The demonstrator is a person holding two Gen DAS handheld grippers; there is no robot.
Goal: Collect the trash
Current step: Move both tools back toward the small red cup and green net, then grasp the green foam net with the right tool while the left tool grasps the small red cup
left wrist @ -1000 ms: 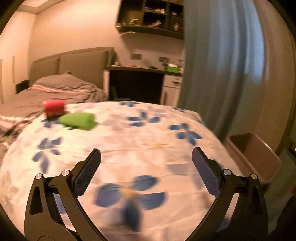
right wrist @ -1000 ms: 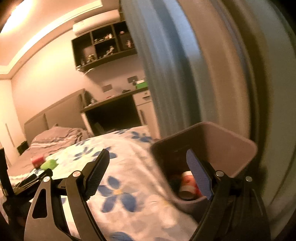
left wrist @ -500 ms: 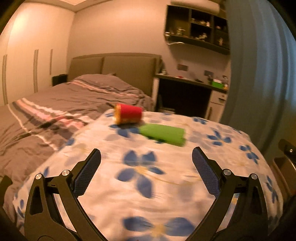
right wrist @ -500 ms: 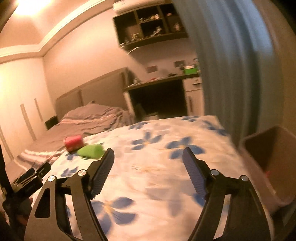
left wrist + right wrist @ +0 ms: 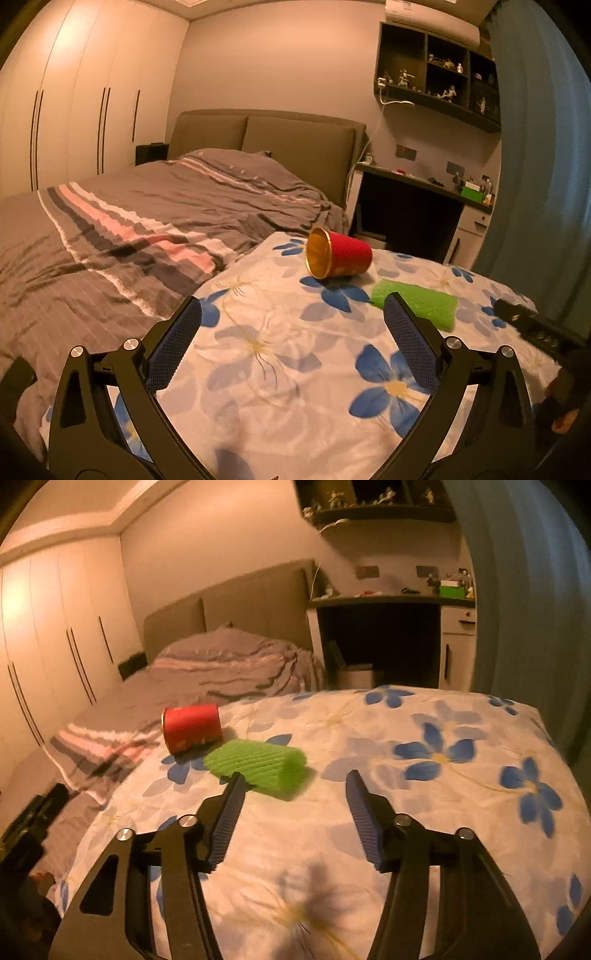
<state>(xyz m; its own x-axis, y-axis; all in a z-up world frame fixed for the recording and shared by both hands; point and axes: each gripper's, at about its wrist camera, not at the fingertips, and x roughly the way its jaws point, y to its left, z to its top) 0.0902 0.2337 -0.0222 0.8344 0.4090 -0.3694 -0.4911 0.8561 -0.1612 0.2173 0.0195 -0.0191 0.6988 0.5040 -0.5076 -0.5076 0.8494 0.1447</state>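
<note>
A red paper cup [image 5: 338, 256] with a gold inside lies on its side on the flowered cover [image 5: 280, 369]. Just right of it lies a green ribbed foam piece [image 5: 417, 302]. My left gripper [image 5: 292, 304] stands open short of both, with nothing between its fingers. In the right wrist view the cup [image 5: 192, 727] sits left of the foam piece [image 5: 258, 762]. My right gripper [image 5: 296, 778] is near the foam, its left fingertip at the foam's near edge. Its jaws are closing with only cover between them. Each gripper shows at the edge of the other's view.
A grey striped duvet [image 5: 129, 229] and padded headboard [image 5: 295, 147] lie to the left and behind. A dark desk [image 5: 380, 638] and a blue curtain [image 5: 524, 590] stand behind on the right. Wardrobe doors [image 5: 74, 110] line the left wall.
Both grippers swung left, away from the brown bin and curtain, toward the cup and foam piece. The bin has left both views. The right jaws have narrowed.
</note>
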